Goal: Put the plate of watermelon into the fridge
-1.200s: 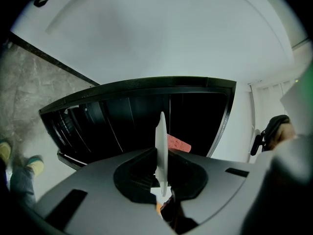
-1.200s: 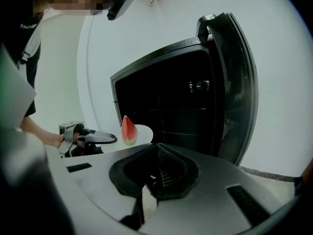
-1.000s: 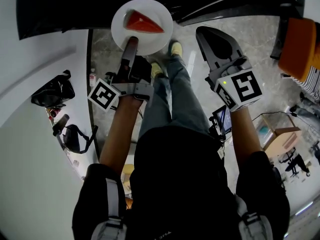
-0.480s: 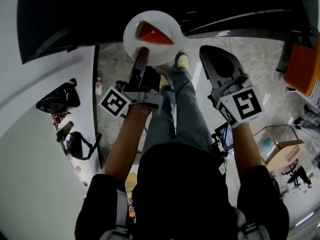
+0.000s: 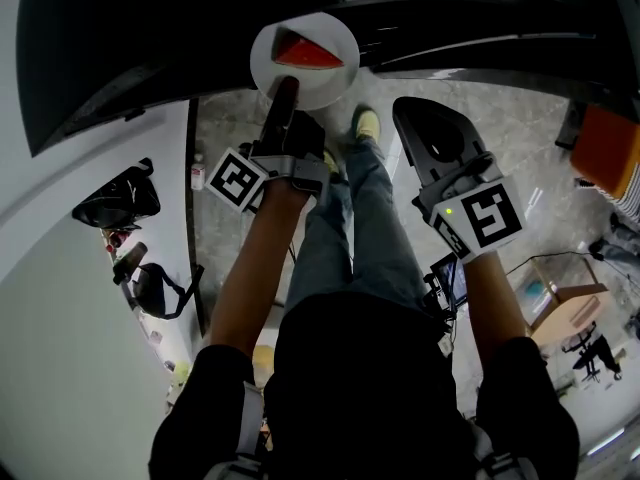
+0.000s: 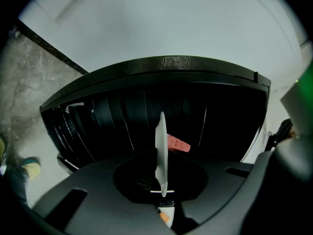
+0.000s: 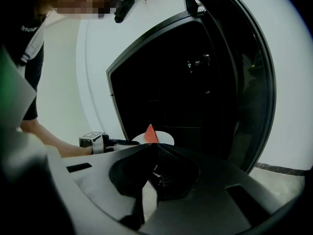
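Head view looks down on a pale grey marbled stone floor (image 5: pixel 520 108). Along its far edge stands a tall black fridge (image 7: pixel 166 82) with its door swung open, so the dark cavity faces the person (image 5: pixel 370 368), who wears a dark top and blue jeans and stands just in front of it.

Each hand carries a black two-jaw tool with a square-marker cube. The left gripper (image 5: pixel 287 86) reaches out nearly level towards the opening. Its jaws are pressed almost together on the near rim of a round white plate (image 5: pixel 325 83), which its own view shows edge-on between the pads. The right gripper (image 5: pixel 412 116) hangs to the right, apart from the plate and tilted downward. Its jaws are closed tip to tip with nothing between them.

The plate is held flat at the mouth of the fridge, low in the opening as the right gripper view shows it. No view shows whether it rests on a shelf. A red triangular slice of watermelon (image 5: pixel 308 53) lies on the plate's far half, well clear of the gripped rim.
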A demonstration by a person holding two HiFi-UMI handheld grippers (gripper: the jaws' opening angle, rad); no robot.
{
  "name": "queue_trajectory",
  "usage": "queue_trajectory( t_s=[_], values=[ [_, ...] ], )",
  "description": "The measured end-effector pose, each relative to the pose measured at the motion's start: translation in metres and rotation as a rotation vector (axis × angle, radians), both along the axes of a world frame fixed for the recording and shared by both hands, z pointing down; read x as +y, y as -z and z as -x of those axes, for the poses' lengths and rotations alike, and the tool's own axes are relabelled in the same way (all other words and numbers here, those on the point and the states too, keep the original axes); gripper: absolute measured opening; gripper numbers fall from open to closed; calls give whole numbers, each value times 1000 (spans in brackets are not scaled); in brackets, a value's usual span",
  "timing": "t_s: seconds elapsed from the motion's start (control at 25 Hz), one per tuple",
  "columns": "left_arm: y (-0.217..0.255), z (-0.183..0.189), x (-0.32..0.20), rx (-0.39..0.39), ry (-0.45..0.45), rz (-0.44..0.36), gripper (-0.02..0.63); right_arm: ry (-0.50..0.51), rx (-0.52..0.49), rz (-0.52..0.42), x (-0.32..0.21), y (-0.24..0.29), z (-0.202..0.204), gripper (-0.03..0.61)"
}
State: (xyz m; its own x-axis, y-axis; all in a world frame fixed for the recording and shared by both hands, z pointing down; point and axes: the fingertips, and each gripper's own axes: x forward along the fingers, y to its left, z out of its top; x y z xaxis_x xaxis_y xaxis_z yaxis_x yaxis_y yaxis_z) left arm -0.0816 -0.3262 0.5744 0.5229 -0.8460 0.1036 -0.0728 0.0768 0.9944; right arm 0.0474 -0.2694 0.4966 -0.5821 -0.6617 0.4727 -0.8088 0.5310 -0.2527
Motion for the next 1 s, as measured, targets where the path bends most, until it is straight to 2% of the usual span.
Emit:
queue_trajectory(
  t_s=[0.16, 0.36, 0.76, 1.0],
  values=[
    [-14, 1, -11, -37, 36, -11, 29, 1, -7, 7, 0, -3, 0, 11],
    [-35, 6, -20, -55, 68, 21, 29, 15, -6, 12, 3, -4, 3, 12],
    [-55, 10, -32, -16, 118, 70, 29, 21, -12, 17, 5, -5, 6, 12],
    [-58, 8, -43, -26, 131, 59, 28, 22, -13, 12, 5, -1, 2, 11]
  ],
)
